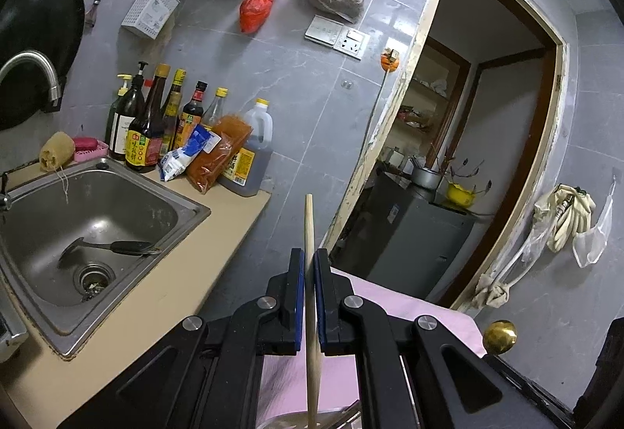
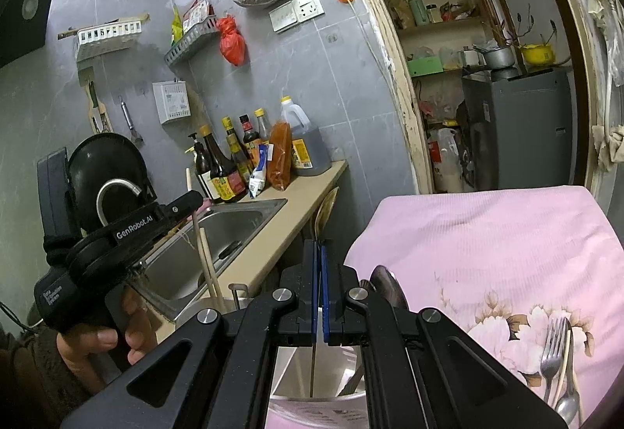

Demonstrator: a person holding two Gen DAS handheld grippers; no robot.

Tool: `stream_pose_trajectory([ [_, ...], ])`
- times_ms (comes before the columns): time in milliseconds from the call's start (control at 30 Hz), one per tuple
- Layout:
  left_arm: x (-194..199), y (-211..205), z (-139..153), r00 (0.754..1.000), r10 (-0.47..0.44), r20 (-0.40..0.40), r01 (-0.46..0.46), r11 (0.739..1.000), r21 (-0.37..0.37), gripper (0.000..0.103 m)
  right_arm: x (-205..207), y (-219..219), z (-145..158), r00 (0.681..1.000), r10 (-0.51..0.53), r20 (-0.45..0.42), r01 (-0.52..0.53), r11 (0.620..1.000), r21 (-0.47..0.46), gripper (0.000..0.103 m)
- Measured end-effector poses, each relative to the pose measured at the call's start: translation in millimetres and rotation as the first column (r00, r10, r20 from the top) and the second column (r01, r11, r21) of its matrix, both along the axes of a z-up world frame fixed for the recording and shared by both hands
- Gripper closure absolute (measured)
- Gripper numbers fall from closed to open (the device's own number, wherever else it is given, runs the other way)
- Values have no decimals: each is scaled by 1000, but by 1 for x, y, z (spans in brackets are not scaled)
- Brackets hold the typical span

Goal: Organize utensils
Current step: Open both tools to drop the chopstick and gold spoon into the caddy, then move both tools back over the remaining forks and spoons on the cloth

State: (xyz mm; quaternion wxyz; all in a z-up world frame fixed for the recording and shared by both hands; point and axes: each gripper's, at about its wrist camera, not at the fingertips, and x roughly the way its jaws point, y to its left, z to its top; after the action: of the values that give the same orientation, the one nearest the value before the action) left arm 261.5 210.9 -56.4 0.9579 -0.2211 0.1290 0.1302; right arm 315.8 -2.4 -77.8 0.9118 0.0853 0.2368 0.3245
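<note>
My left gripper is shut on a pale wooden chopstick that stands upright; its lower end reaches into a steel holder at the bottom edge. In the right wrist view the left gripper holds the chopstick over a steel cup. My right gripper is shut on a gold spoon, bowl up, its thin handle going down into a clear container. A fork and another utensil lie on the pink cloth.
A steel sink with a black spatula is at left, with sauce bottles behind it on the beige counter. An open doorway with a grey cabinet lies ahead. A dark spoon sits by the right gripper.
</note>
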Motion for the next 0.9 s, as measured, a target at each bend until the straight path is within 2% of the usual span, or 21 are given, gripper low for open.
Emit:
stream_pose_trajectory([
  [300, -9, -7, 3, 996, -73, -60, 75, 997, 29, 97, -10, -3, 0, 999, 16, -31, -17, 999, -36, 99],
  [367, -12, -9, 2, 990, -100, -99, 103, 994, 27, 91, -15, -5, 3, 1000, 14, -25, -15, 999, -47, 93],
  [433, -17, -11, 1, 986, -119, -117, 123, 992, 25, 77, -21, -9, 7, 1000, 9, -11, -10, 999, -46, 71],
  [500, -26, -14, 1, 984, -137, -116, 140, 990, 16, 56, -27, -14, 14, 1000, -2, 4, 2, 999, -40, 63],
  [567, -34, -16, 3, 984, -139, -112, 140, 990, 4, 49, -31, -19, 23, 1000, -17, 23, 18, 999, -46, 61],
  [633, -38, -18, 6, 982, -143, -121, 144, 990, 1, 47, -36, -27, 33, 998, -43, 49, 45, 998, -50, 49],
  [733, -45, -25, 14, 982, -146, -120, 149, 989, 16, 35, -45, -44, 50, 991, -93, 98, 99, 994, -51, 33],
  [767, -46, -28, 18, 982, -148, -115, 151, 988, 25, 30, -47, -49, 55, 987, -111, 113, 118, 992, -52, 30],
  [833, -49, -35, 26, 983, -149, -104, 154, 987, 48, 21, -51, -61, 65, 979, -150, 139, 159, 986, -57, 14],
  [900, -50, -43, 33, 985, -143, -92, 150, 986, 75, 10, -54, -72, 73, 968, -191, 165, 204, 977, -64, 7],
])
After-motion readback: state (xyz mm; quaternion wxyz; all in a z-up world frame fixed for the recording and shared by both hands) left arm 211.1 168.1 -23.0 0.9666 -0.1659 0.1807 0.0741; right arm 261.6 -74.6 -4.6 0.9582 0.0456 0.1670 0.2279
